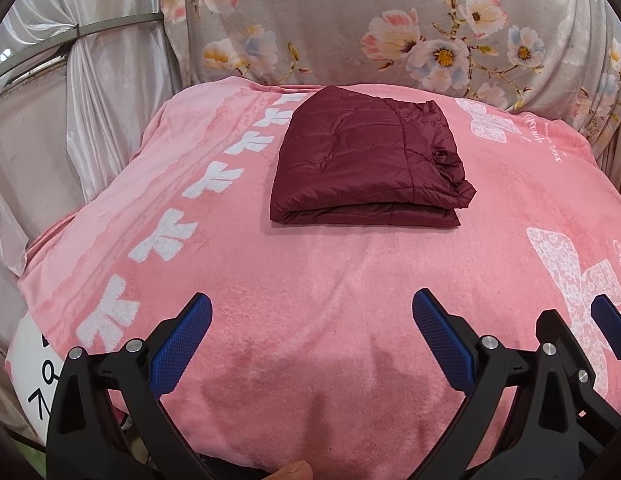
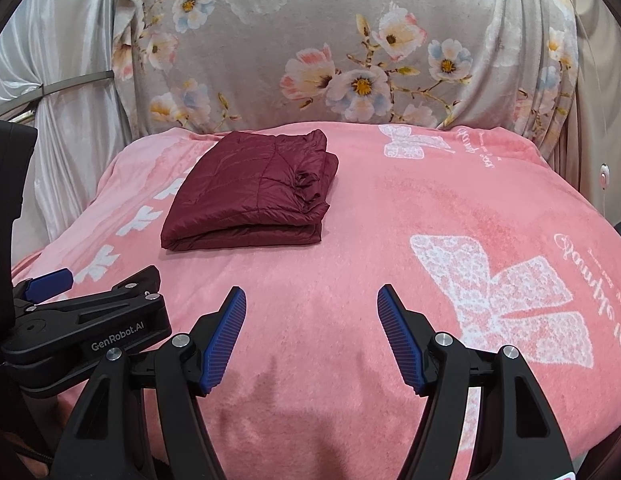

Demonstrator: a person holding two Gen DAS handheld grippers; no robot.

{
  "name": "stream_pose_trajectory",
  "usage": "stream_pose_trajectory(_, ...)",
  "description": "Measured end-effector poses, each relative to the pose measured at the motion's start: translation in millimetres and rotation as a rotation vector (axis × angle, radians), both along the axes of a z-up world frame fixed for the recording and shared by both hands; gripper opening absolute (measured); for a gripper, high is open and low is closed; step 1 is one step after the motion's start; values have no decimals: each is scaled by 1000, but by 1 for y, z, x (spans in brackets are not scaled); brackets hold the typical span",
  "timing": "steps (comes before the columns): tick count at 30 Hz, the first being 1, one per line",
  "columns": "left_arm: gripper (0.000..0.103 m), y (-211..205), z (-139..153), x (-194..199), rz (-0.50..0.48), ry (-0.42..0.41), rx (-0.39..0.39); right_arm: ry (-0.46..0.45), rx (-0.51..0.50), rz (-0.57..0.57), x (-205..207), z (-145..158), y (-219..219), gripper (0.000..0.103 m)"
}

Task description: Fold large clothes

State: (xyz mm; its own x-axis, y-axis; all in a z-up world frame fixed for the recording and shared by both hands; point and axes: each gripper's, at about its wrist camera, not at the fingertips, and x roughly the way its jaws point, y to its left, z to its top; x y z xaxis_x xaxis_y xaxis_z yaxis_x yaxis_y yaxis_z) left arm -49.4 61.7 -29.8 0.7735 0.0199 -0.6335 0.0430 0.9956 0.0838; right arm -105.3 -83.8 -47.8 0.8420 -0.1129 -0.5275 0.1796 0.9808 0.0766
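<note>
Underside and inner layers of folded maroon quilted jacket (image 1: 362, 156) hidden. Small script on pink fleece blanket (image 2: 350, 248) too small to read. Fingertip (image 1: 294, 471) cut off by bottom edge. White object with black marks (image 1: 30, 380) mostly covered by blanket.

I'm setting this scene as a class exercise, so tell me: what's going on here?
A person holds two grippers over a bed covered by a pink blanket. The maroon quilted jacket already lies folded into a neat stack near the far end. The left gripper and right gripper are both open and empty, hanging over the near part of the blanket, well short of the jacket.
</note>
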Motion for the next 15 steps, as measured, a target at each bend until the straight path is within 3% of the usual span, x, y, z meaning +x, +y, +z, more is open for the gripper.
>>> stream_pose_trajectory(15,98,2,-1,0,0,0,2,0,-5,0,0,0,-1,67)
